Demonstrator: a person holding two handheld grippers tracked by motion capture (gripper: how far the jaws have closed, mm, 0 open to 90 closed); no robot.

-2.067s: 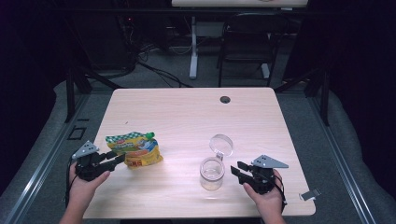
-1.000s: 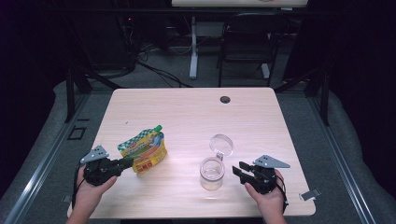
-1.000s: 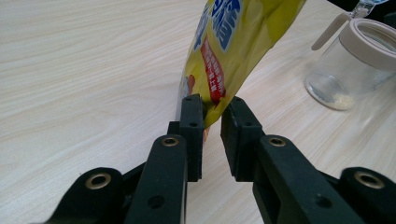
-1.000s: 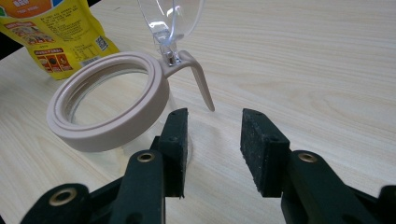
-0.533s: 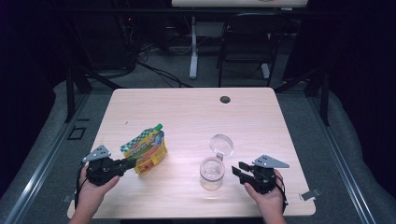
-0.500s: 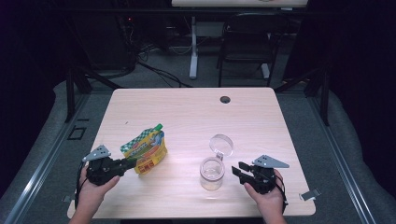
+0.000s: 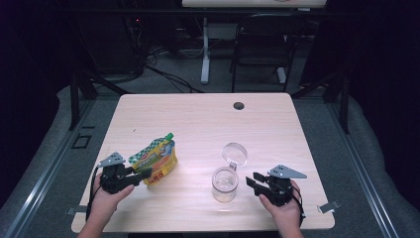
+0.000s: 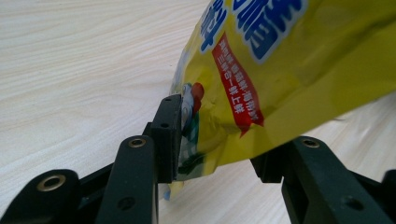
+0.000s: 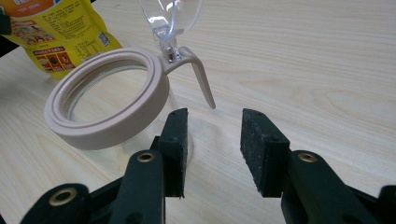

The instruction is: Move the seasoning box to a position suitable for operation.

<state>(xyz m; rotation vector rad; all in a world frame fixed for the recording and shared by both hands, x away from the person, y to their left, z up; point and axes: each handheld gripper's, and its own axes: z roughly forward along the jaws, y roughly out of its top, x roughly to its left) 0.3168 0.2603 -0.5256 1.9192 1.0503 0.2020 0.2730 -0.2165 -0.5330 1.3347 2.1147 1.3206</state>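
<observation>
A yellow and green spouted pouch (image 7: 156,161) stands tilted at the table's front left, its green cap pointing up and away. My left gripper (image 7: 141,174) sits at its near corner. In the left gripper view the pouch (image 8: 289,60) lies between the jaws, which have just been opening. One pad touches its edge and the other stands off it. A clear glass jar (image 7: 225,184) with a beige rim (image 9: 107,105) stands front centre, its hinged lid (image 7: 235,153) swung up. My right gripper (image 7: 250,182) rests just right of the jar, open (image 9: 215,149) and empty.
The wooden table (image 7: 198,124) has a black cable hole (image 7: 238,105) near its far edge. Beyond it, on grey floor, stand a chair, a desk leg and cables. Metal frame bars run along both sides of the table.
The left hand has drawn the pouch toward the front edge and tipped it up from lying flat. Its jaws now stand wider apart. The right gripper and the jar have not moved.
</observation>
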